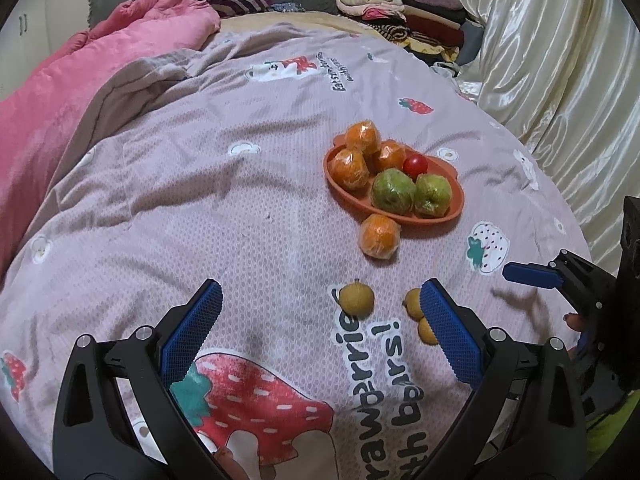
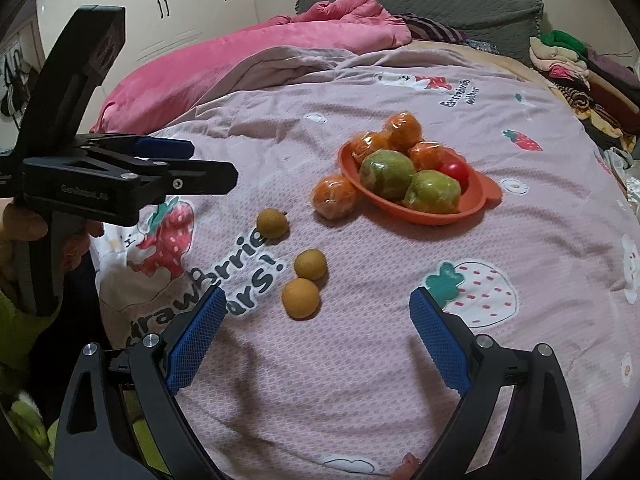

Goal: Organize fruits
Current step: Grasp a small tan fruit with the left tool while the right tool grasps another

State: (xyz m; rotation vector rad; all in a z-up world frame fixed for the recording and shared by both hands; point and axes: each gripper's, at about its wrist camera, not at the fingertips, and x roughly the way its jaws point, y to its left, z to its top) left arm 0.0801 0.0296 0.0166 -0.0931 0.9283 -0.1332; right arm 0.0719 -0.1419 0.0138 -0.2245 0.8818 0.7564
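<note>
An orange plate (image 1: 448,216) (image 2: 480,204) on the bedspread holds three wrapped oranges, two wrapped green fruits (image 1: 394,191) (image 2: 386,174) and a red tomato (image 1: 415,165) (image 2: 455,171). One wrapped orange (image 1: 379,236) (image 2: 334,197) lies on the bedspread against the plate. Three small yellow fruits (image 1: 357,299) (image 2: 272,222) lie loose nearer me; two of them (image 2: 310,264) (image 2: 301,298) touch. My left gripper (image 1: 320,300) is open and empty above the bedspread, its right finger partly covering two yellow fruits. My right gripper (image 2: 316,304) is open and empty, just short of the yellow pair.
A pink quilt (image 1: 100,80) (image 2: 240,60) is bunched at the bed's far left. Folded clothes (image 1: 400,12) (image 2: 580,68) are stacked at the far right. A satin curtain (image 1: 560,60) hangs along the right side. White wardrobes (image 2: 160,12) stand beyond the bed.
</note>
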